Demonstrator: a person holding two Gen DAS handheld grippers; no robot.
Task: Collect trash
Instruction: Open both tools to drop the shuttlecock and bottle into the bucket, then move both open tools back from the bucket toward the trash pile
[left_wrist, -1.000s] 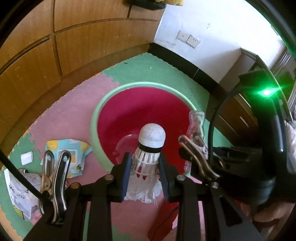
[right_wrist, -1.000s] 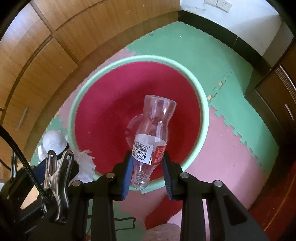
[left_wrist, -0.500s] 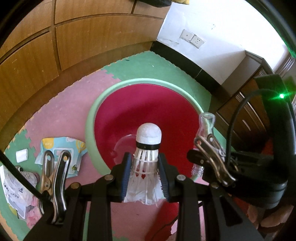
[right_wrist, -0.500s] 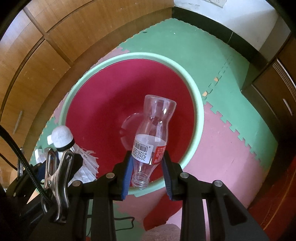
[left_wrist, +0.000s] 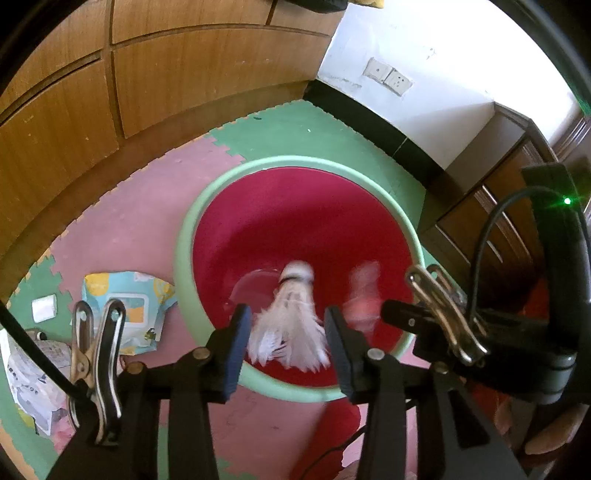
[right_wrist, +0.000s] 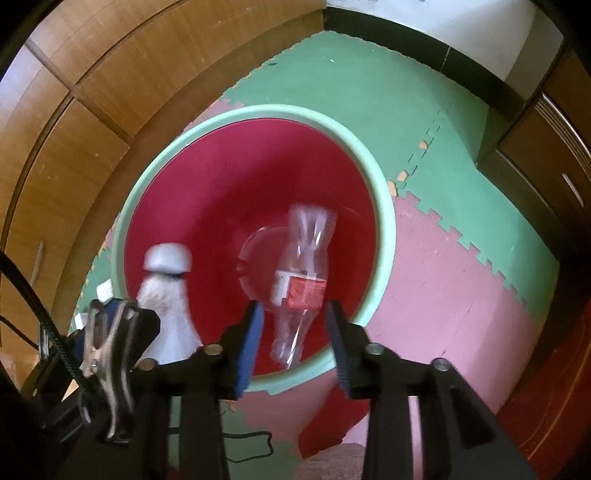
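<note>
Both grippers are hanging over the red basin (left_wrist: 295, 221) with the pale green rim, and everything is best placed from that basin. The left gripper (left_wrist: 284, 332) is opening its jaws, and the white shuttlecock (left_wrist: 291, 317) is sitting blurred between the pads with gaps on both sides, released rather than pinched, its cork end pointing into the basin's bowl. The right gripper (right_wrist: 295, 332) is opening too; the clear plastic bottle (right_wrist: 301, 273) with the red and white label is smeared with motion between its jaws, apart from both pads, over the basin's near half. In the right wrist view the shuttlecock (right_wrist: 166, 291) is showing above the basin's left rim (right_wrist: 122, 229). The bowl is lying wide open beneath both items, with only a round sheen at its bottom. Left of the basin, on the pink and green foam mat (left_wrist: 140, 192), a blue and yellow wipes packet (left_wrist: 125, 306) is lying just beside the rim, and a crumpled white bag (left_wrist: 29, 376) is lying further out. Wooden cabinet doors (left_wrist: 184, 81) are closing off the far side, with a strip of open mat between them and the basin.
</note>
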